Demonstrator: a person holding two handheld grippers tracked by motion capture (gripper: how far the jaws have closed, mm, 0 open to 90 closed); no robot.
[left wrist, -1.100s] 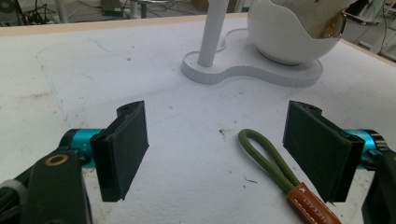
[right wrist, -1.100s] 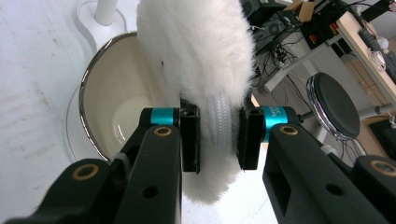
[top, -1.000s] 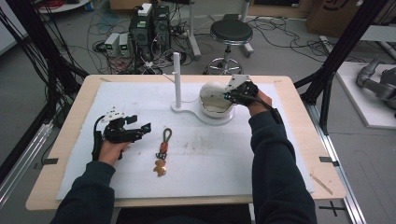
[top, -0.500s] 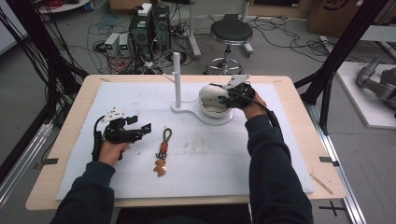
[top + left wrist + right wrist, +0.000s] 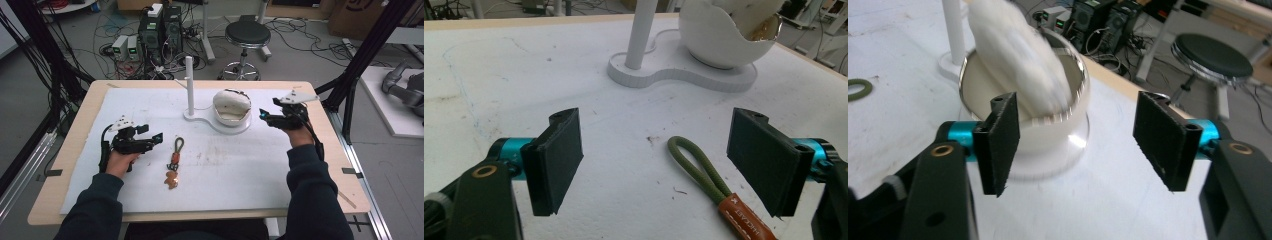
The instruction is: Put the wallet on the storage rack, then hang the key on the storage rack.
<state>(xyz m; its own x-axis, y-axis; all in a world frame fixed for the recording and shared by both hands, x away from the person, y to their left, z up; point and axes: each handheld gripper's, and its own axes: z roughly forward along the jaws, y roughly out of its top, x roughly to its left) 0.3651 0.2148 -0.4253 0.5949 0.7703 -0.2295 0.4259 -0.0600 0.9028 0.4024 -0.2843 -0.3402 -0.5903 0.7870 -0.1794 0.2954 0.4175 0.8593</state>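
Your left gripper (image 5: pixel 142 142) hangs with fingers wide and empty just left of the keychain (image 5: pixel 173 162); your right gripper (image 5: pixel 274 117), equally spread and empty, sits right of the egg-shaped bowl (image 5: pixel 231 106), likely clear to approach.

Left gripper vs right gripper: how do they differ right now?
The left gripper sits low at the mat's left, jaws facing the keychain; the right gripper is at the right, beside the white bowl. The keychain's green loop lies between the left jaws; nothing lies between the right jaws. Both are open and empty.
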